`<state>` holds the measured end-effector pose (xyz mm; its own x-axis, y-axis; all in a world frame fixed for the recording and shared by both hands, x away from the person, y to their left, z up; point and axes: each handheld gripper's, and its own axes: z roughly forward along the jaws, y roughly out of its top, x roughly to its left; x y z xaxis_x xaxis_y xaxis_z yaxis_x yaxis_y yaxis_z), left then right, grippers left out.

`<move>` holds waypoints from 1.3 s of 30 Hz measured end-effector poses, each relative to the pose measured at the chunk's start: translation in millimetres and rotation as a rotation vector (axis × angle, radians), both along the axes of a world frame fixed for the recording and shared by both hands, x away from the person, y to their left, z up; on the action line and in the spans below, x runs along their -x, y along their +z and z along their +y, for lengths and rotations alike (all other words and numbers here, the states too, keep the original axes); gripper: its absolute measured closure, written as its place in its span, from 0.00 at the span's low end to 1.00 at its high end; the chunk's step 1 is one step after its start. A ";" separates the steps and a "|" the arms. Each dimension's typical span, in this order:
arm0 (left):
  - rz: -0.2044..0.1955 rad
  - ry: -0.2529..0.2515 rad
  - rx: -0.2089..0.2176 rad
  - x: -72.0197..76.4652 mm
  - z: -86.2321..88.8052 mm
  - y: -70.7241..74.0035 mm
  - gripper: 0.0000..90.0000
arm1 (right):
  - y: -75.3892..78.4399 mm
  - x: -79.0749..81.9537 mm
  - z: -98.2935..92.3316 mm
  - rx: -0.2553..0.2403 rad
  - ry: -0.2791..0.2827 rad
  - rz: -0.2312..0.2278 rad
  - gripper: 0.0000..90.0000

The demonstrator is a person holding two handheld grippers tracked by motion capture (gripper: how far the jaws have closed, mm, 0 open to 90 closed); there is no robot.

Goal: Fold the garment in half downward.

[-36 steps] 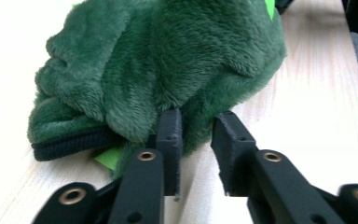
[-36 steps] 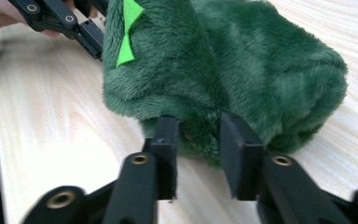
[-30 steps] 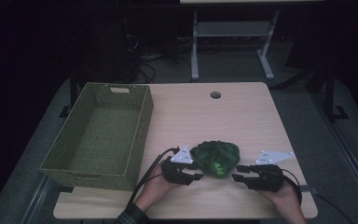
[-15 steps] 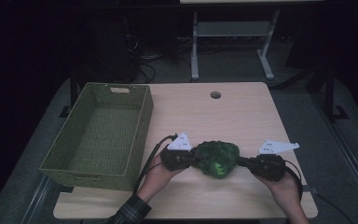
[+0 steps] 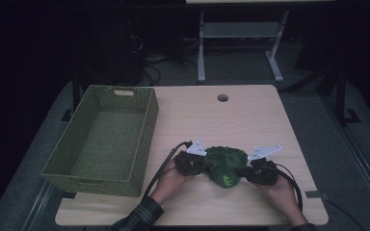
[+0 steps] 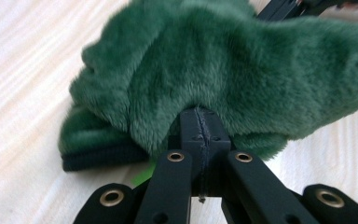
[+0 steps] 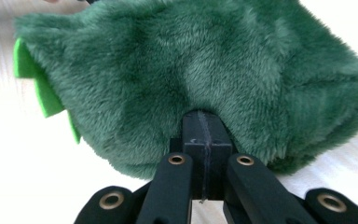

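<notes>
From above, a green basket (image 5: 101, 139) sits left; close up, the left claw (image 6: 200, 123) and right claw (image 7: 204, 126) each pinch the fuzzy green toy (image 5: 225, 164) tight, jaws fully closed.

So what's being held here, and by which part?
The green plush toy, pinched at opposite sides: the left gripper shut on the fur of its left edge, the right gripper shut on its right edge. It still rests on the table.

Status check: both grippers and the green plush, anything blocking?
Left gripper shut on green plush; right gripper shut on its other side. Plush on table, near front edge. Basket left, apart; nothing in the way.
</notes>
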<state>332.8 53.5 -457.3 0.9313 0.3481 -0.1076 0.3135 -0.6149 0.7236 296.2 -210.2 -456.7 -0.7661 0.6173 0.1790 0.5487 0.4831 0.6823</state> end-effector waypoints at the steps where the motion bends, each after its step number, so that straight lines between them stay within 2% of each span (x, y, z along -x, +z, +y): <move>1: 0.002 -0.002 -0.002 -0.2 -0.2 -2.0 1.00 | -2.2 0.2 0.2 0.004 0.006 0.001 1.00; 3: 0.002 -0.003 -0.008 -0.9 -1.1 -4.4 1.00 | -8.7 1.2 2.4 0.022 0.017 0.028 1.00; 6: -0.009 -0.006 -0.027 -2.9 -2.8 -4.8 1.00 | -9.5 2.5 2.5 0.016 0.016 0.030 1.00; 9: -0.014 0.007 -0.021 -6.2 -3.8 -4.5 1.00 | -9.0 2.9 2.4 0.012 0.013 0.029 1.00; 12: -0.012 0.016 0.000 -7.3 -0.8 -1.3 1.00 | -4.5 5.0 -1.5 -0.001 0.011 0.004 1.00; 15: -0.007 0.024 0.029 -4.7 3.4 4.8 1.00 | 3.8 8.9 -9.0 -0.039 0.000 -0.020 1.00; 21: -0.005 0.026 0.092 12.5 14.1 25.1 1.00 | 26.5 13.2 -33.0 -0.082 -0.065 -0.087 1.00; 24: -0.004 0.012 0.095 22.8 16.4 30.0 1.00 | 35.7 4.2 -47.5 -0.086 -0.110 -0.114 1.00; 29: 0.014 -0.021 0.085 36.7 9.3 27.1 1.00 | 35.9 -23.1 -55.1 -0.064 -0.168 -0.109 1.00; 36: 0.037 -0.076 0.079 48.7 -10.0 17.5 1.00 | 29.8 -62.1 -45.2 -0.062 -0.189 -0.081 1.00; 38: 0.046 -0.081 0.080 49.5 -14.2 14.8 1.00 | 27.4 -69.7 -40.5 -0.082 -0.184 -0.082 1.00; 39: 0.050 -0.085 0.077 49.2 -16.2 13.3 1.00 | 25.8 -74.0 -37.5 -0.084 -0.179 -0.064 1.00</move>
<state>283.6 37.3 -444.0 0.9500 0.2566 -0.1780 0.2991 -0.5838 0.7548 370.2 -247.7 -430.9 -0.6571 0.7294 0.1901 0.5749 0.3219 0.7522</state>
